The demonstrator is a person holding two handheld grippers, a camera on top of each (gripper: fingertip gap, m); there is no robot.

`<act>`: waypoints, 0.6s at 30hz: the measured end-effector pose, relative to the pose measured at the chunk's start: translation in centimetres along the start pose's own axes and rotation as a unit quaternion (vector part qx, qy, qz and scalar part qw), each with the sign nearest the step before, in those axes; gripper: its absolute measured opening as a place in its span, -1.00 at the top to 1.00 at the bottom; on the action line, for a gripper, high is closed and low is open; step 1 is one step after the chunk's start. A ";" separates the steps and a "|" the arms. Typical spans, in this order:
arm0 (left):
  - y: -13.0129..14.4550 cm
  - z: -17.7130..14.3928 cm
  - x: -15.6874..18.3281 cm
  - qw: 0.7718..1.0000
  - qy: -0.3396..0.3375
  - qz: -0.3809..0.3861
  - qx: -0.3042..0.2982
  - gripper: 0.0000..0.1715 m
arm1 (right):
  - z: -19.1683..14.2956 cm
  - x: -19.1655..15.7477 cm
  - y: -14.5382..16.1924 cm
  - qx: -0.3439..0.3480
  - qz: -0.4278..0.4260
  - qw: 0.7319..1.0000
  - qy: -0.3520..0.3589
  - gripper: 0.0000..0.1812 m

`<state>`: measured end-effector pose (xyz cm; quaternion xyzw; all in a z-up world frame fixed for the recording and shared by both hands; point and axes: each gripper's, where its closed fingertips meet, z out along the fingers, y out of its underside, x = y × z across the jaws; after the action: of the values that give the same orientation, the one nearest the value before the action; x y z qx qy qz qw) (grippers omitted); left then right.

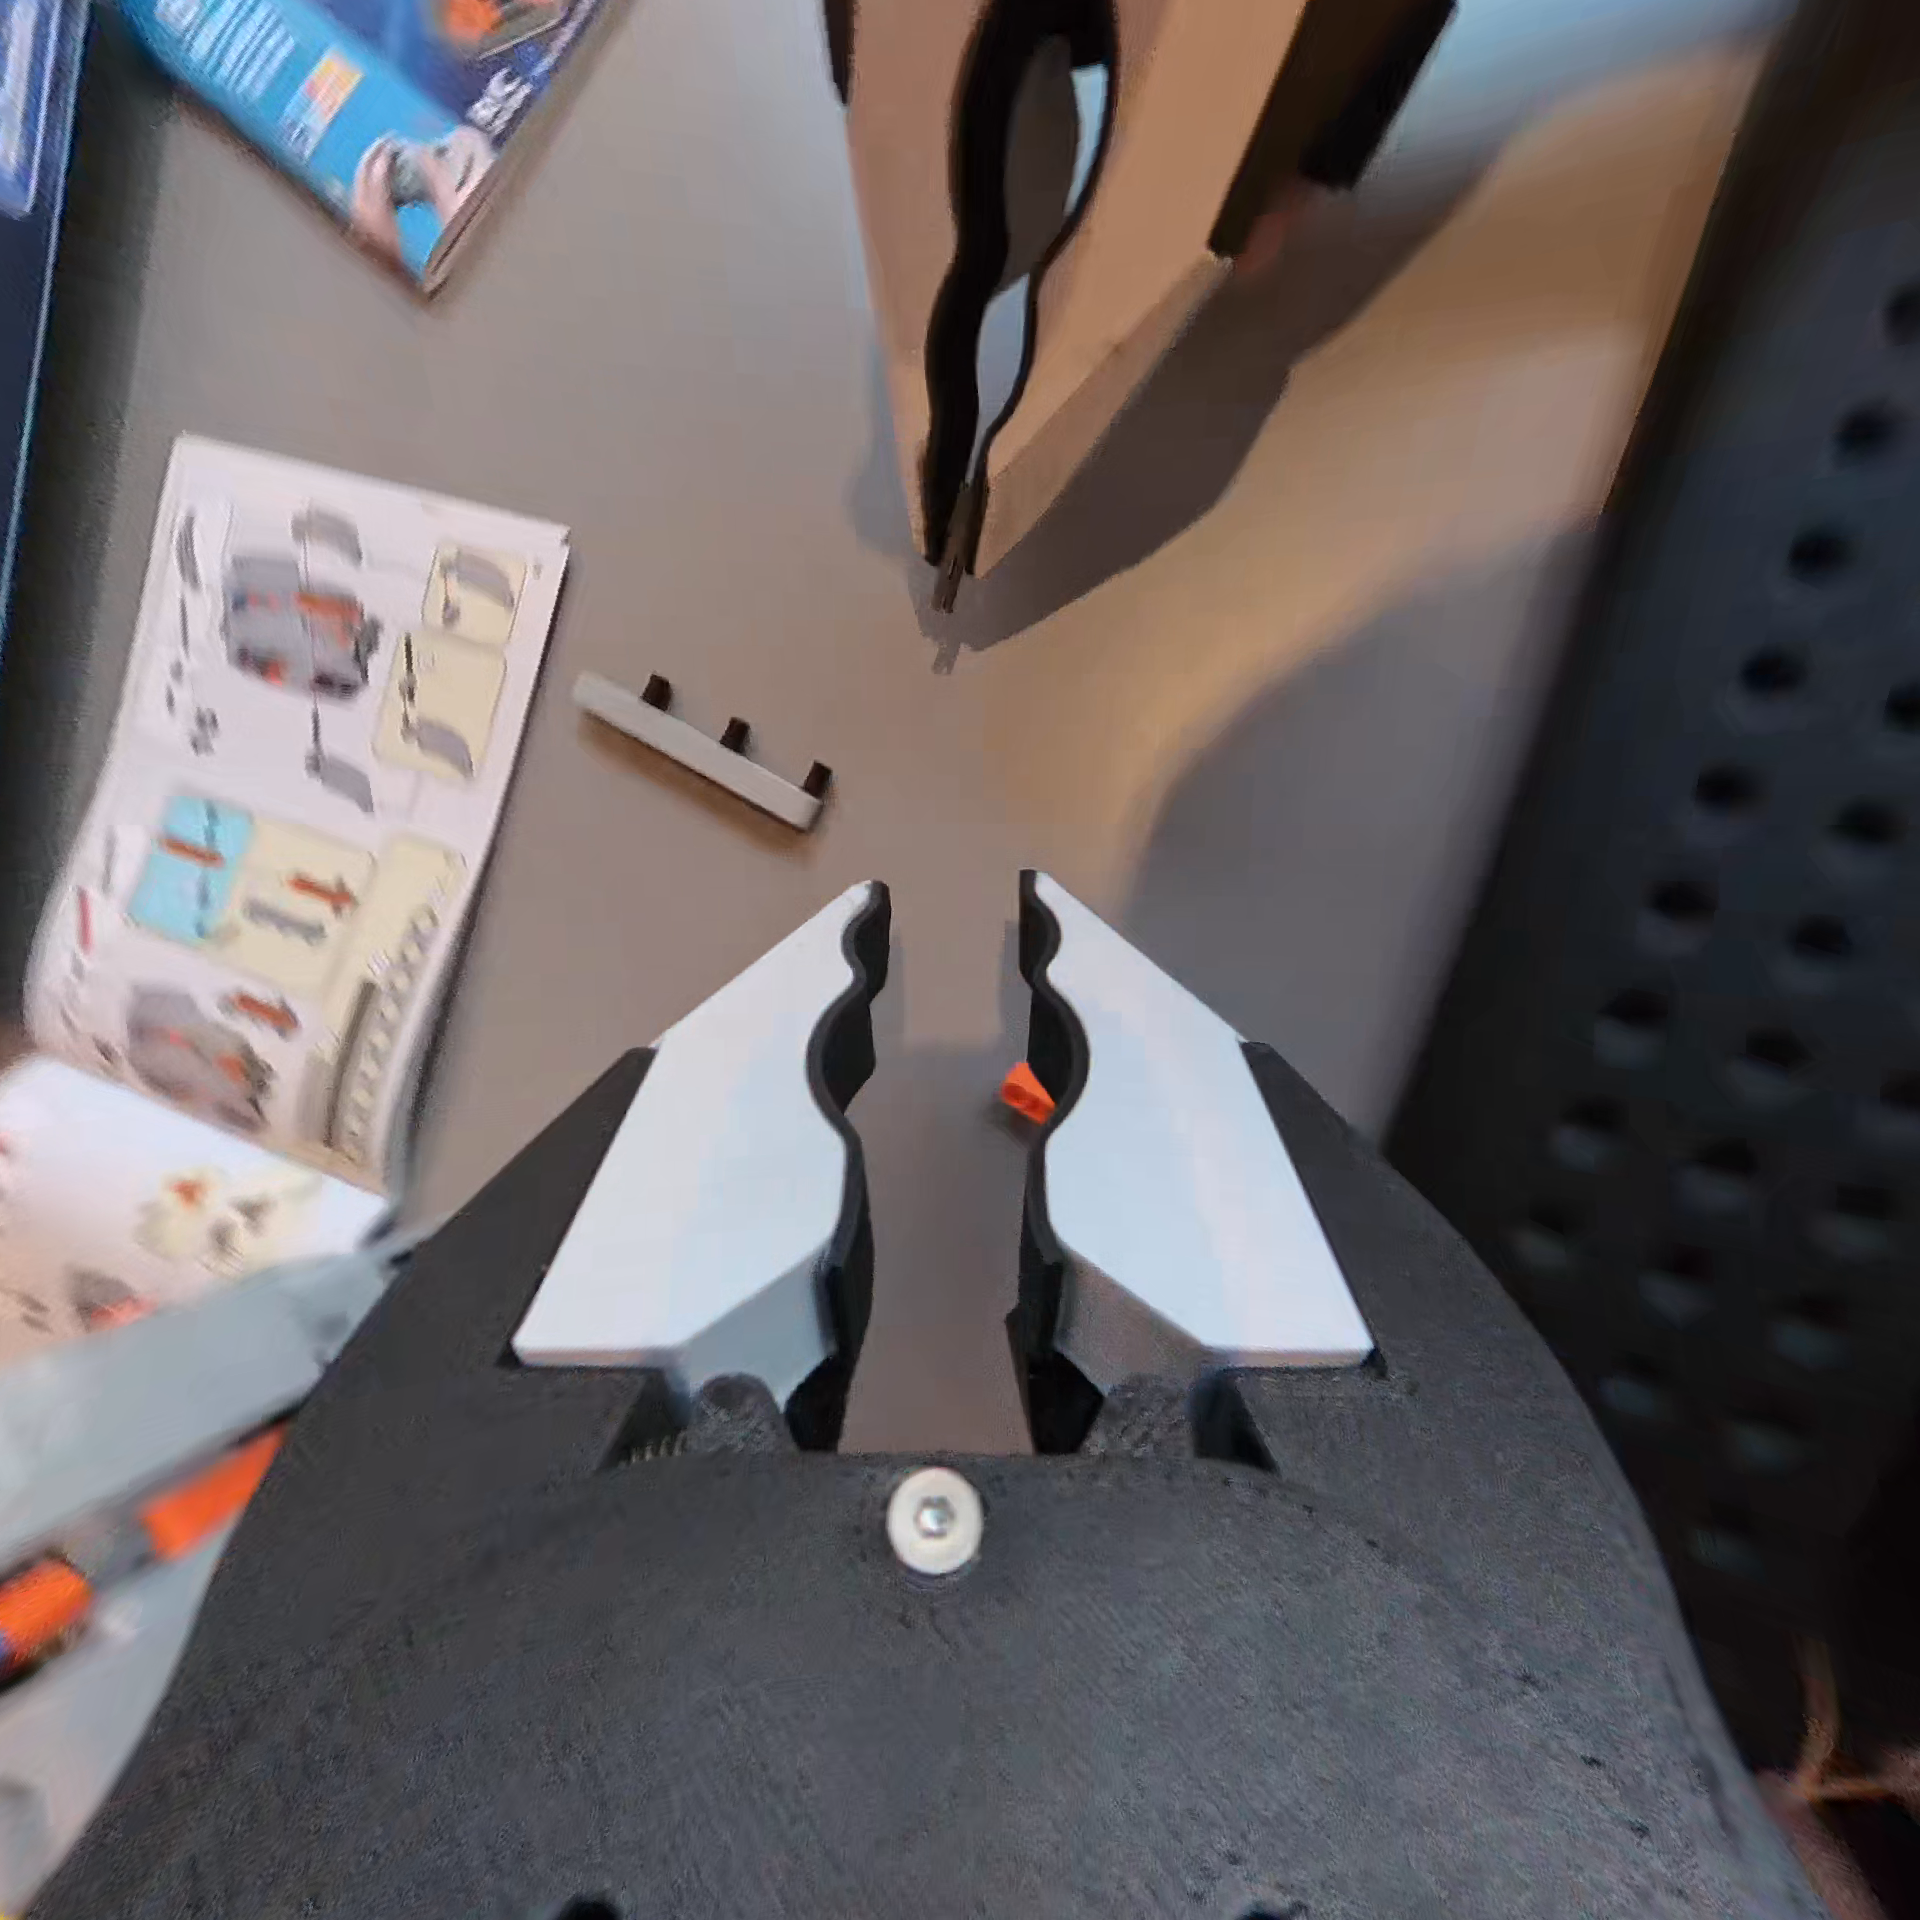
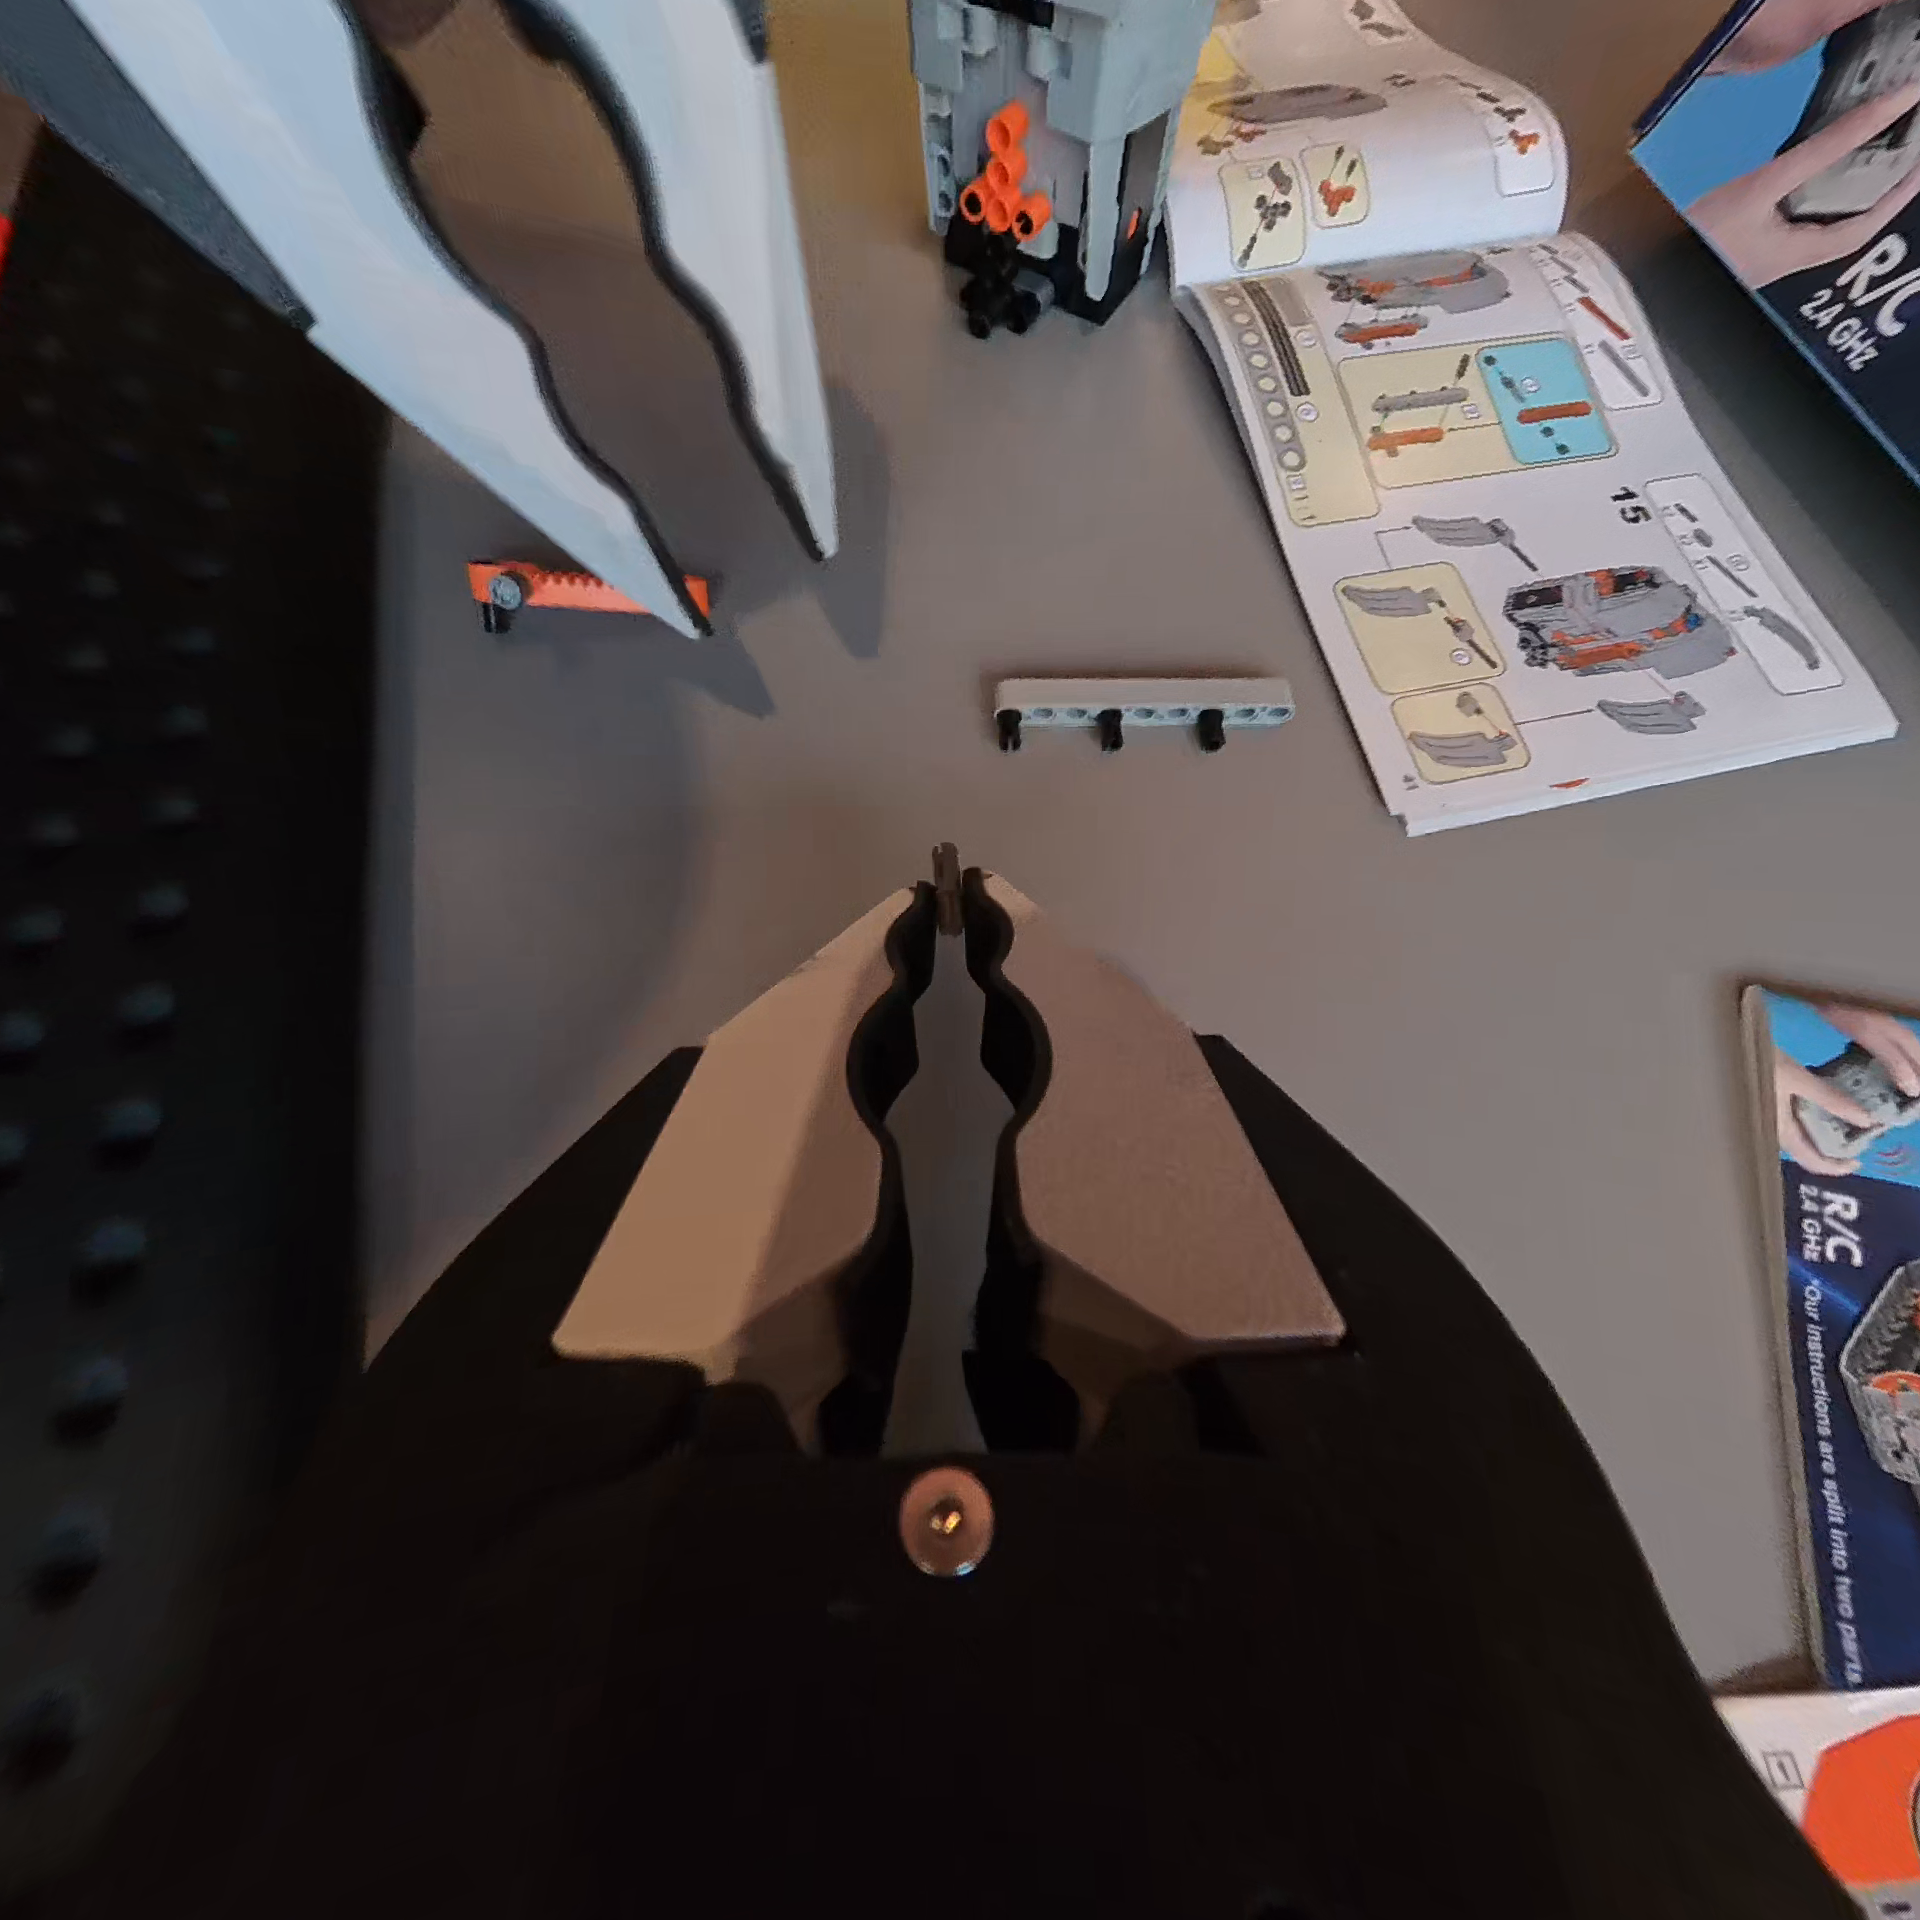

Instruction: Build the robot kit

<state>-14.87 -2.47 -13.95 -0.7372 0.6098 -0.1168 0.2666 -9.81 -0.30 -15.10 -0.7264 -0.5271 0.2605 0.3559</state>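
My left gripper (image 1: 954, 902) is open and empty, held above the grey table. An orange beam (image 1: 1027, 1093) lies just under its right finger, mostly hidden. In the right wrist view the left gripper (image 2: 758, 582) hovers over that orange beam (image 2: 582, 594), which carries a grey pin at one end. My right gripper (image 2: 945, 899) is shut on a small dark pin (image 2: 945, 868) that sticks out past the fingertips. It also shows in the left wrist view (image 1: 951, 561), tips down near the table. A grey beam with three black pins (image 2: 1143, 707) (image 1: 707, 748) lies between both grippers.
An open instruction booklet (image 2: 1558, 520) (image 1: 291, 790) lies beside the grey beam. A grey and orange partly built model (image 2: 1039, 156) stands behind. Blue printed boxes (image 2: 1818, 208) (image 2: 1849, 1299) (image 1: 343, 125) sit at the edges. A dark perforated mat (image 1: 1714, 935) (image 2: 156, 831) borders the table. My hands' fingertips stand some 6 centimetres from each other.
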 end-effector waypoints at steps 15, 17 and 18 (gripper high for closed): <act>0.0 5.6 -5.5 0.954 -0.031 -0.271 -0.123 0.65 | -1.2 1.9 -0.2 0.025 0.043 0.998 0.041 0.96; 0.1 5.8 -5.4 0.962 -0.039 -0.229 -0.146 0.78 | -1.3 1.9 -0.4 0.031 0.044 0.998 0.040 0.96; 0.2 5.8 -5.1 0.965 -0.033 -0.208 -0.159 0.90 | -1.3 1.9 -0.4 0.030 0.044 0.998 0.039 0.96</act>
<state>-13.35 3.89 -18.05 -0.8840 0.4446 -0.0468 0.1364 -8.47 1.28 -13.96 -0.7478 -0.4720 0.2627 0.3860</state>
